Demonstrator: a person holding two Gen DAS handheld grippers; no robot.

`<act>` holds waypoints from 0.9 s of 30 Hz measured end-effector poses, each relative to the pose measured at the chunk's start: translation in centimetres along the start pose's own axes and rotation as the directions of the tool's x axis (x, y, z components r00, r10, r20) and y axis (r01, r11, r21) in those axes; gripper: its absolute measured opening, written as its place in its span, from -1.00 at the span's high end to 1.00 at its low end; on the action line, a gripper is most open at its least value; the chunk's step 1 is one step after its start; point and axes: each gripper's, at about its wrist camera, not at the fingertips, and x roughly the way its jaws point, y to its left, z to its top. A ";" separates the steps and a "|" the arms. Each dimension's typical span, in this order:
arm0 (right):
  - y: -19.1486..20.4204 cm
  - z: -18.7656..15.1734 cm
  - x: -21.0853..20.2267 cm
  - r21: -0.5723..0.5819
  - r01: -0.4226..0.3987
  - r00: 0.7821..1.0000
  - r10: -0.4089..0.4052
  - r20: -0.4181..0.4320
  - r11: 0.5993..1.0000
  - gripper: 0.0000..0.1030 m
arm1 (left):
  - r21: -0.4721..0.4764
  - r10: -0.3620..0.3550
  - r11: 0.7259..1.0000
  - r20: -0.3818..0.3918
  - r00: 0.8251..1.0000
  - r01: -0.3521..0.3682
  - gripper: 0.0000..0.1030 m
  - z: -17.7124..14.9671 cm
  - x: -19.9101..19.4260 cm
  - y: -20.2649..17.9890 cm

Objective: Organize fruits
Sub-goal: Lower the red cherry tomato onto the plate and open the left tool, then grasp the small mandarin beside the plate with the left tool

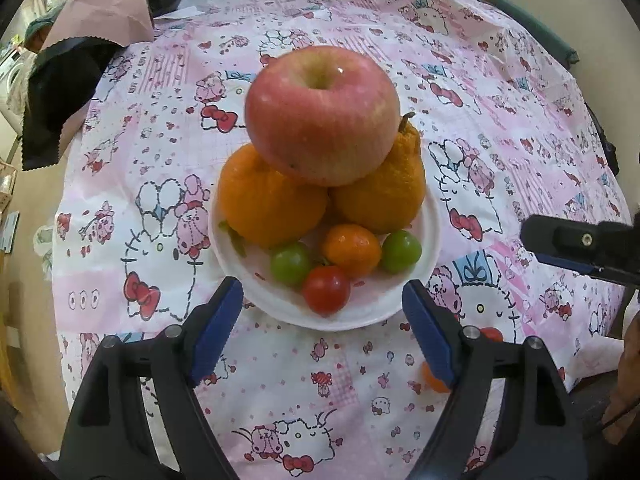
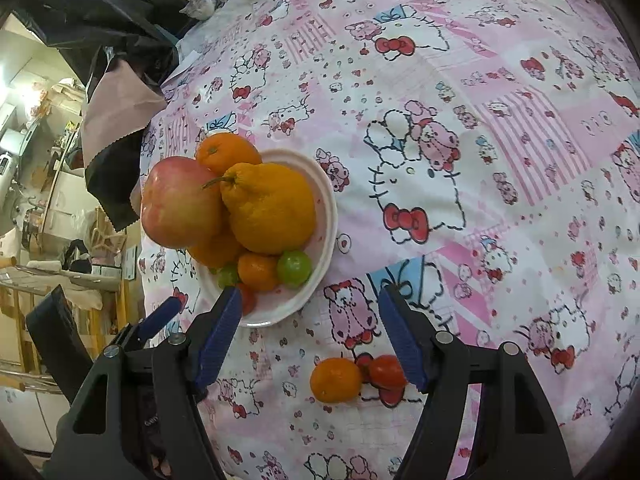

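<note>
— Fruits: apple (image 1: 322,114) tops the oranges on the white plate (image 1: 356,312); my left gripper (image 1: 322,326) gapes empty before it.

— My right gripper (image 2: 310,334), apart too, alone shows a loose mandarin (image 2: 335,379) and tomato (image 2: 386,370) clearly. No readable writing.

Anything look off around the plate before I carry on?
Yes. The apple is perched on top of two big oranges, so it may roll off. A small orange and a tomato lie loose on the cloth beside the plate.
</note>
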 end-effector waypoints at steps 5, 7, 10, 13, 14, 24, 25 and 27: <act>-1.1 -0.9 -2.1 0.028 0.002 1.000 -0.003 0.030 1.000 -0.42 | 0.009 -0.015 1.000 0.010 1.000 0.015 -0.54 -0.8 -1.1 -0.3; -2.0 -1.4 -2.8 0.060 -0.003 0.999 0.001 0.034 0.998 -0.42 | 0.025 -0.029 0.999 0.014 0.999 0.029 -0.54 -1.0 -1.6 -0.8; -3.1 -2.3 -3.6 0.103 -0.015 0.999 0.010 0.045 0.995 -0.42 | 0.055 -0.058 0.997 0.008 0.998 0.058 -0.54 -1.5 -2.1 -1.8; -4.3 -3.5 -4.1 0.154 -0.015 0.999 0.008 0.043 0.988 -0.42 | 0.091 -0.080 0.992 -0.018 0.997 0.082 -0.54 -2.2 -2.2 -3.3; -4.7 -4.0 -4.2 0.178 -0.018 0.999 0.011 0.038 0.984 -0.42 | 0.108 -0.092 0.990 -0.032 0.995 0.095 -0.54 -2.6 -2.1 -3.8; -6.8 -5.3 -4.6 0.274 -0.038 0.998 0.026 0.049 0.961 -0.42 | 0.281 -0.081 0.951 -0.175 0.981 0.129 -0.54 -6.0 2.2 -9.5; -6.8 -5.3 -4.4 0.273 -0.035 0.999 0.024 0.041 0.961 -0.42 | 0.290 -0.072 0.949 -0.179 0.981 0.123 -0.54 -6.1 2.8 -9.7; -6.8 -5.3 -4.1 0.275 -0.037 0.999 0.030 0.029 0.961 -0.42 | 0.285 -0.062 0.951 -0.212 0.975 0.123 -0.53 -6.4 4.0 -10.0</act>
